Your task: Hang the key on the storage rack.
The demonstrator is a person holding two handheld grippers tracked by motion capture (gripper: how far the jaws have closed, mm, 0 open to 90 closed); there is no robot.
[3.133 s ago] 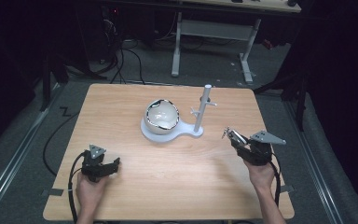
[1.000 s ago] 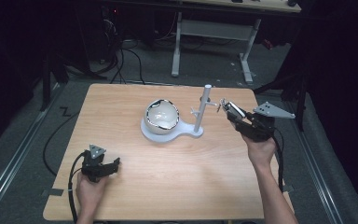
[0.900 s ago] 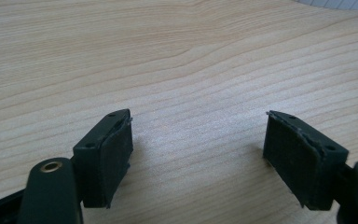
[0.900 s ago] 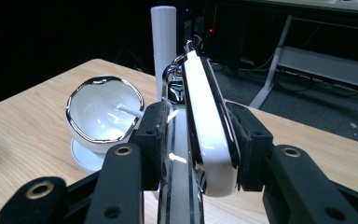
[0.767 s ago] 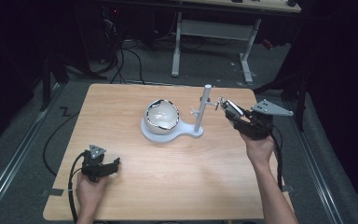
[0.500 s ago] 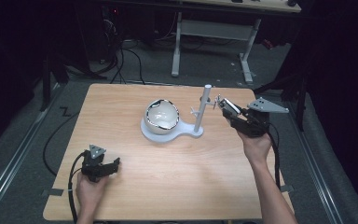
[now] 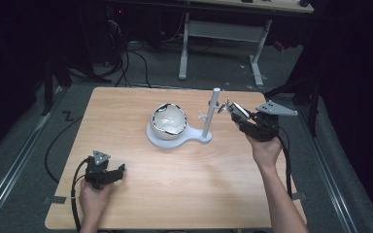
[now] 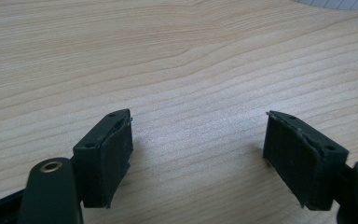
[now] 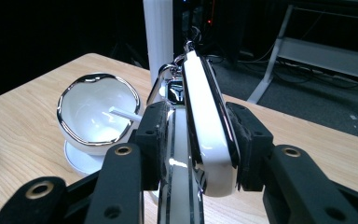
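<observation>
A white stand (image 7: 194,138) sits mid-table, carrying a chrome-rimmed white bowl (image 7: 169,120) and an upright white post (image 7: 212,111) with small side pegs. My right gripper (image 7: 235,110) hovers just right of the post's top, shut on a white, chrome-edged key fob (image 7: 233,108). In the right gripper view the fob (image 9: 207,126) stands on edge between the pads of the right gripper (image 9: 201,135), and its metal ring (image 9: 168,70) reaches to the post (image 9: 158,32). The bowl (image 9: 95,112) lies to the left. My left gripper (image 7: 119,172) rests open on the wood (image 8: 198,149), with nothing between its jaws.
The wooden table (image 7: 126,111) ends close behind the stand. Beyond it are a dark floor, cables and a white desk frame (image 7: 223,34). Bare wood lies between the left gripper and the stand.
The right gripper has carried the fob from the table's right side up and left to the top of the post. The left gripper has stayed put.
</observation>
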